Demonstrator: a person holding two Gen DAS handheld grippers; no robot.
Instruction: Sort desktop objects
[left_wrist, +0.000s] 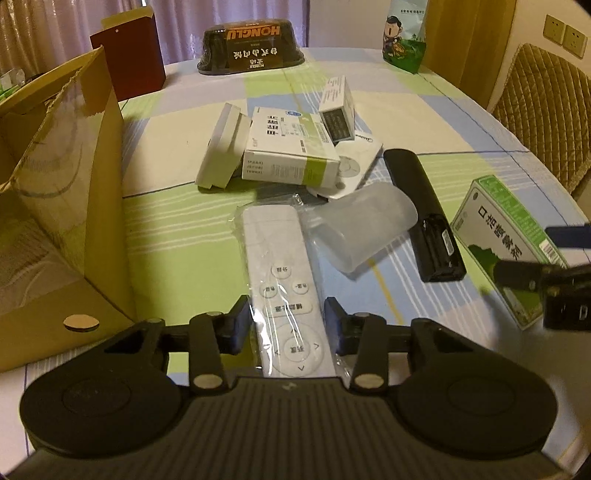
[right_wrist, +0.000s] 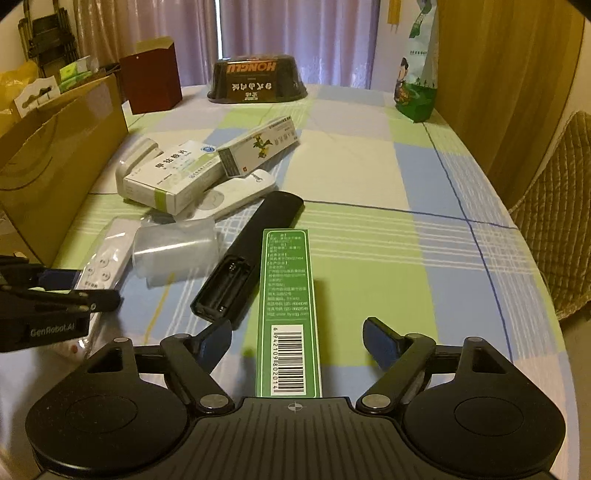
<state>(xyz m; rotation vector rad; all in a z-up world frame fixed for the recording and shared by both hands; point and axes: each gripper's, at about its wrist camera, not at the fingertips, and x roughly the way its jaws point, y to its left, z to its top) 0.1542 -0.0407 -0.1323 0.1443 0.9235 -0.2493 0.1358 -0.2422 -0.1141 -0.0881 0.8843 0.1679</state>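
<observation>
Sorting has barely begun — the left hand-held gripper (left_wrist: 288, 325) straddles the white remote (left_wrist: 282, 284), not yet clamped, the right hand-held gripper (right_wrist: 297, 341) gapes wide around the green box (right_wrist: 290, 314), everything on the desk (right_wrist: 369, 166).

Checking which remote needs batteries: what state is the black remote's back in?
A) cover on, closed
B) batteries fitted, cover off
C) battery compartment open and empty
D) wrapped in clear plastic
C: the black remote lies back up, its battery compartment uncovered, with bare contacts and no cells inside.
</observation>
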